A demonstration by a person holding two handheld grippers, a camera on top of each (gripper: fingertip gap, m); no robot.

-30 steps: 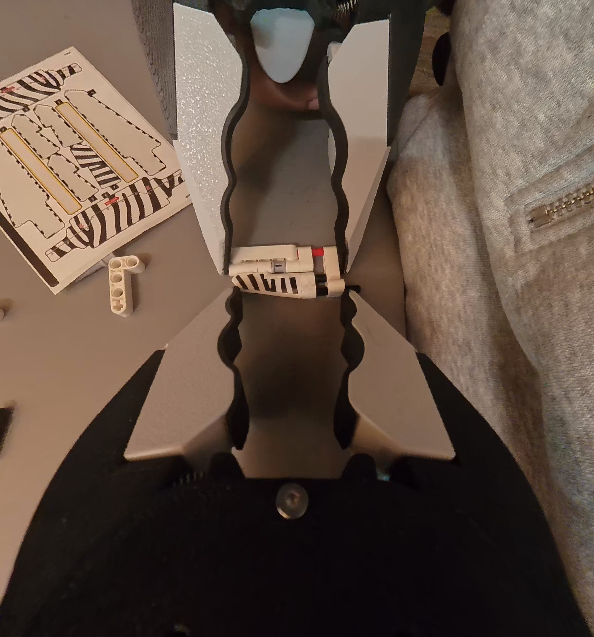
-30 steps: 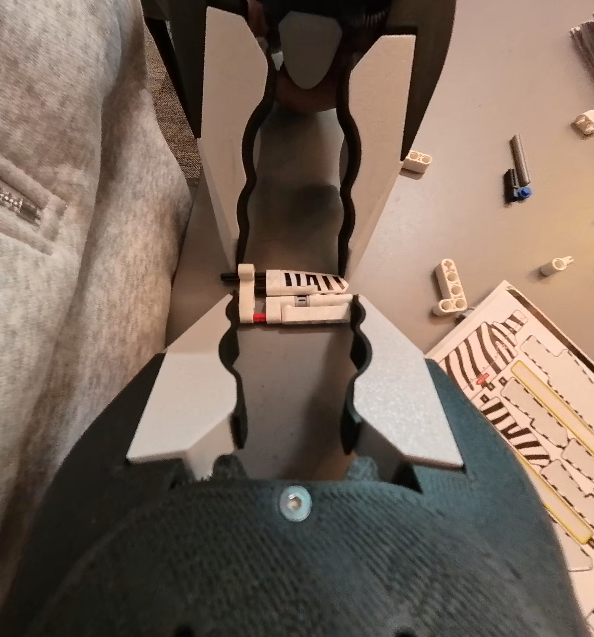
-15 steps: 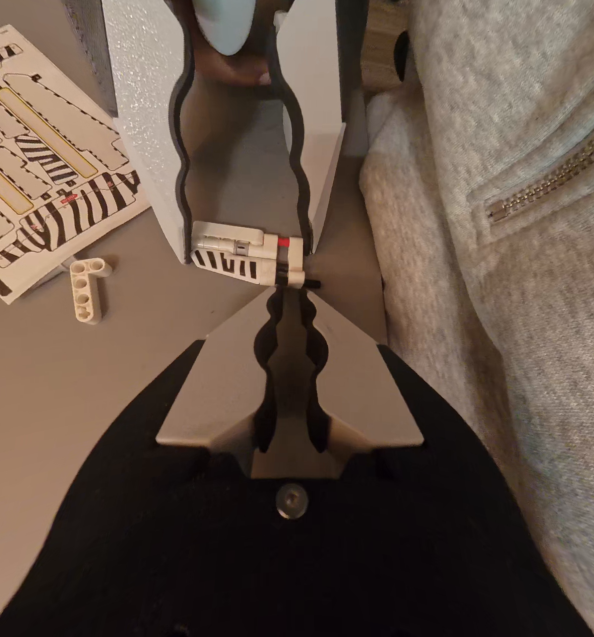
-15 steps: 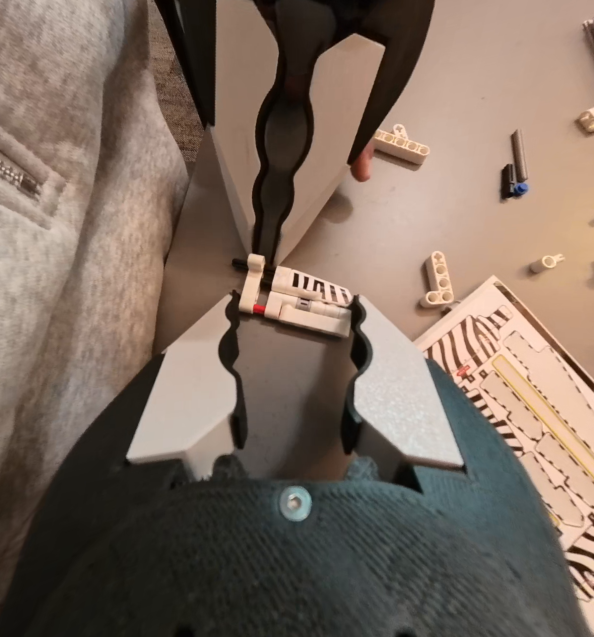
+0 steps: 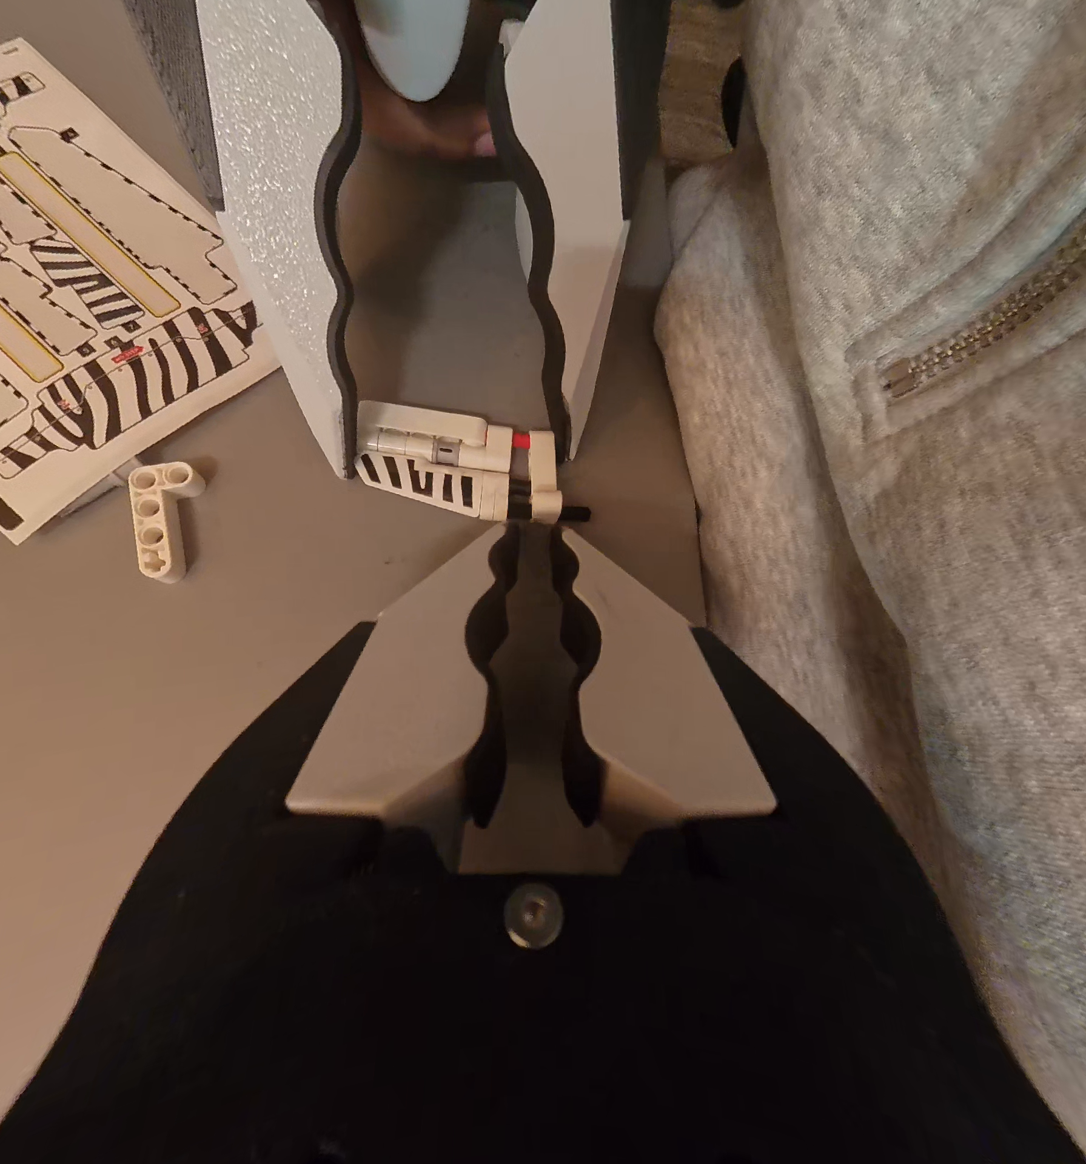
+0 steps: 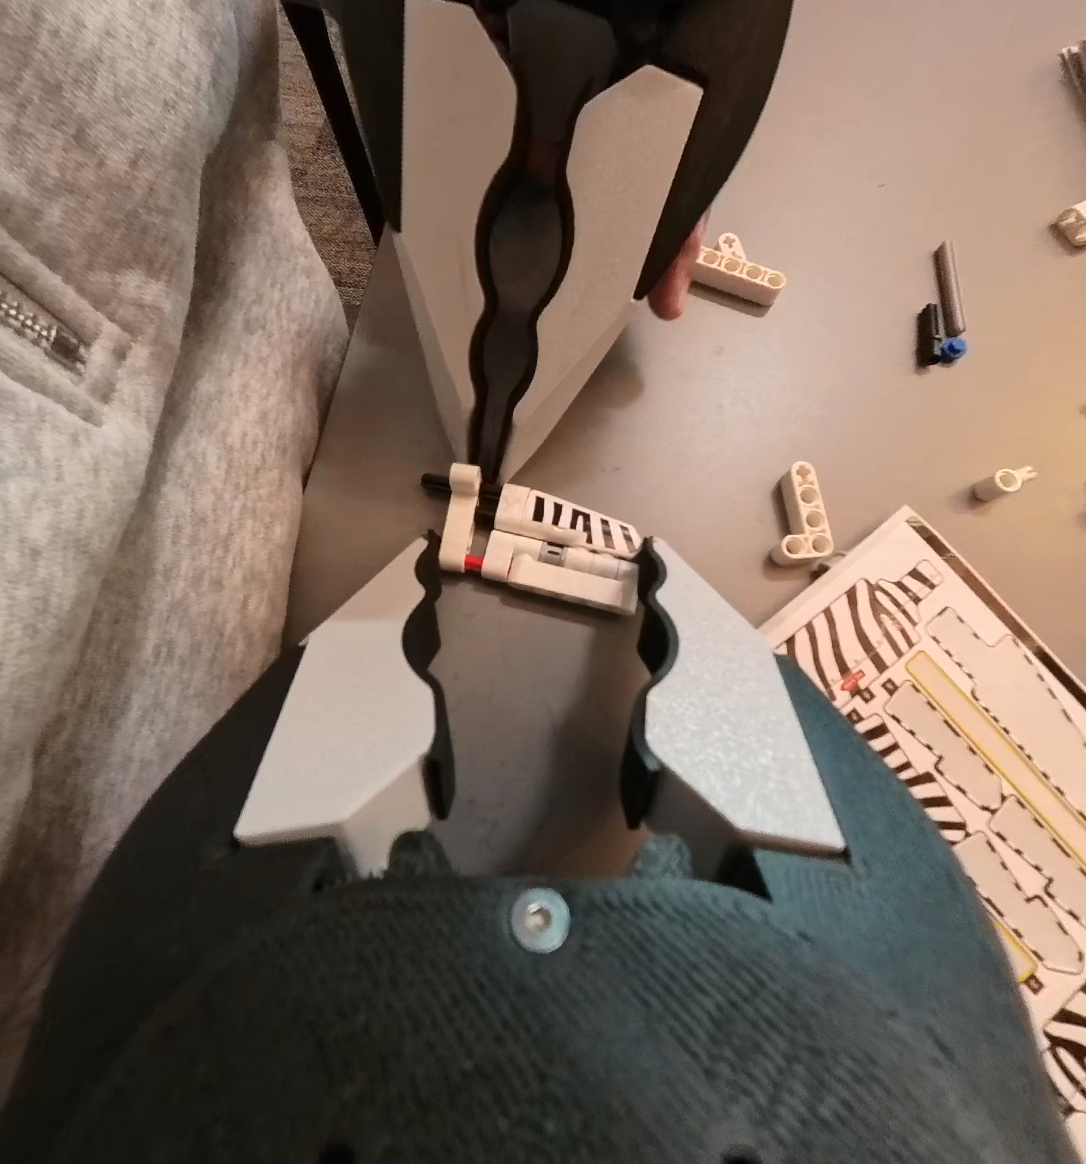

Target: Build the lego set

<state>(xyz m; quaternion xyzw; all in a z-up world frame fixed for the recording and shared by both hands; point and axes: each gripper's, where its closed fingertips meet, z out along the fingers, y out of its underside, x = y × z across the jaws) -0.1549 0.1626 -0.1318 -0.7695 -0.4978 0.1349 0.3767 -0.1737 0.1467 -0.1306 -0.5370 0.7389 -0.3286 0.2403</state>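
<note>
right tool (image 6: 537,554) clamped across zebra lego subassy (image 6: 549,545) | left tool (image 5: 531,526) nearly closed, pinching its black axle (image 5: 575,512) end | risk: axle slips, tiny grip

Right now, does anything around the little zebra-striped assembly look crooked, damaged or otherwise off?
Nothing stands out. The zebra-striped assembly looks intact, spanned endwise by the right gripper while the left gripper is pinched on its black axle. The sticker sheet lies flat, and loose white pieces such as the L-shaped beam are merely scattered.
</note>
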